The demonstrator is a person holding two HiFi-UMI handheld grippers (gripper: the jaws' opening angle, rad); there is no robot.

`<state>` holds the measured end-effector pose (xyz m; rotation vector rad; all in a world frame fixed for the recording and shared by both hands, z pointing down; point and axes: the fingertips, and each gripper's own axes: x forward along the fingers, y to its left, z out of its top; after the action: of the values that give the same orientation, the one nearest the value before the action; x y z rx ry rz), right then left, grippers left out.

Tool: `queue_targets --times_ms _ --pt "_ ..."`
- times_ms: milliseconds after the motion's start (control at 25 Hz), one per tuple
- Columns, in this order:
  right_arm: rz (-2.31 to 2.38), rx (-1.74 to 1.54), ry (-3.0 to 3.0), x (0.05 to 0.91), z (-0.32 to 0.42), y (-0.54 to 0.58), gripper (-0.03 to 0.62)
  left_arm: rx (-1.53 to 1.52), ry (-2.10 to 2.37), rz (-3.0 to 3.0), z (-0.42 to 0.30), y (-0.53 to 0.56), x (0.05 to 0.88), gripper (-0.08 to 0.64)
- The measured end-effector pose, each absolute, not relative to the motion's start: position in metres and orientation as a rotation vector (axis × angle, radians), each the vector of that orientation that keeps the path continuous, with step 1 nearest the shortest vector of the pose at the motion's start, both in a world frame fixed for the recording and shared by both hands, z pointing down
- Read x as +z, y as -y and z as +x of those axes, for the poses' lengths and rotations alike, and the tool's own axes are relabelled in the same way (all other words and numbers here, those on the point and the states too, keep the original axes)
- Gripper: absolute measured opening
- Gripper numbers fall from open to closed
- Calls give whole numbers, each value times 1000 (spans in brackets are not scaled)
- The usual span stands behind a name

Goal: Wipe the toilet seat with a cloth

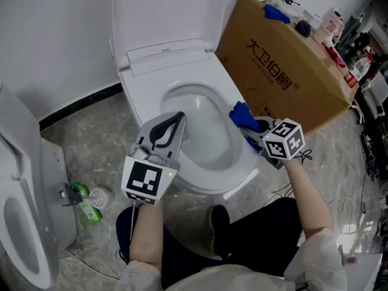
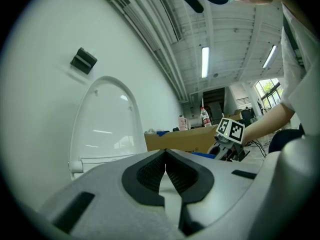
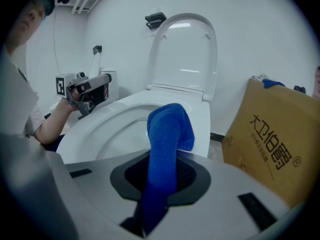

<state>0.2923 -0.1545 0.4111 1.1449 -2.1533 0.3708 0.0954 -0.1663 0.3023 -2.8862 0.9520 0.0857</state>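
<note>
A white toilet stands in the middle of the head view, lid (image 1: 163, 8) raised, seat (image 1: 233, 105) down around the bowl. My right gripper (image 1: 247, 126) is shut on a blue cloth (image 1: 241, 115) that rests against the seat's right rim. In the right gripper view the cloth (image 3: 167, 149) sticks out from the jaws toward the seat (image 3: 107, 121). My left gripper (image 1: 176, 121) is shut with nothing in it, hovering over the seat's left rim. The left gripper view shows its closed jaws (image 2: 165, 159) pointing at the raised lid (image 2: 102, 121).
A large cardboard box (image 1: 285, 77) with bottles and clutter on top stands right of the toilet. Another white toilet (image 1: 24, 223) sits at the far left. A green bottle (image 1: 85, 202) and a round white object lie on the marble floor. The person's knees are at the bottom.
</note>
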Motion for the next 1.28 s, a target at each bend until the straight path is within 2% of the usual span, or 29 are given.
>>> queue_targets --times_ms 1280 --pt "1167 476 2206 409 304 212 46 59 -916 -2878 97 161 303 7"
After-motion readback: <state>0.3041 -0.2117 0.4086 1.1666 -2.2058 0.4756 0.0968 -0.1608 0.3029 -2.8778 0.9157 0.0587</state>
